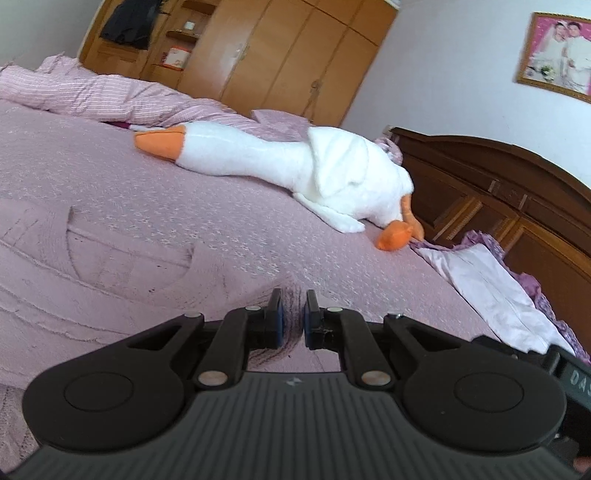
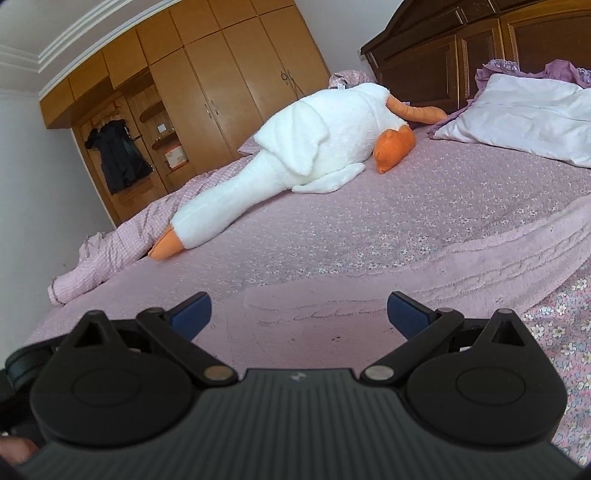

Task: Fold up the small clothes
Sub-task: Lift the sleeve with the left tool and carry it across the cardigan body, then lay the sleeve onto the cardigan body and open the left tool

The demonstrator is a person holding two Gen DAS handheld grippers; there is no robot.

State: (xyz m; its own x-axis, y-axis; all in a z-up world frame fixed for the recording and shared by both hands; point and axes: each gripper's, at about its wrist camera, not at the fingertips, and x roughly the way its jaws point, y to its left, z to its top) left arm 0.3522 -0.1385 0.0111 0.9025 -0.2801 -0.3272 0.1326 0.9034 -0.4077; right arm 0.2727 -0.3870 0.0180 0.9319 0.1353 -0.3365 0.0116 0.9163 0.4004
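The left gripper [image 1: 293, 314] is low over the bed [image 1: 129, 173]. Its fingers [image 1: 275, 314] stand narrow, pinching a raised fold of the pink garment [image 1: 110, 258] between the blue pads. The garment lies spread on the bed cover, to the left of and below the gripper in the left wrist view.

The right gripper [image 2: 299, 314] has its fingers [image 2: 410, 314] spread wide with nothing between them. It sits just above the garment [image 2: 332, 310], whose pink fabric runs from between the fingers out to the right edge of the right wrist view.

A white stuffed goose [image 1: 295, 170] with an orange beak and orange feet lies on the bed, well apart from both grippers. A pale pillow [image 2: 524, 114] rests against the dark wooden headboard [image 2: 461, 48]. A bunched striped pink blanket [image 1: 85, 92] lies along the far side of the bed, in front of the wooden wardrobe [image 1: 280, 55].

Only the left wrist view shows the framed picture [image 1: 557, 55] on the wall. Only the right wrist view shows the ceiling moulding [image 2: 92, 33] and the floral print [image 2: 569, 332] of the bed cover at lower right. A dark garment [image 2: 118, 158] hangs in the open part of the wardrobe in both views.
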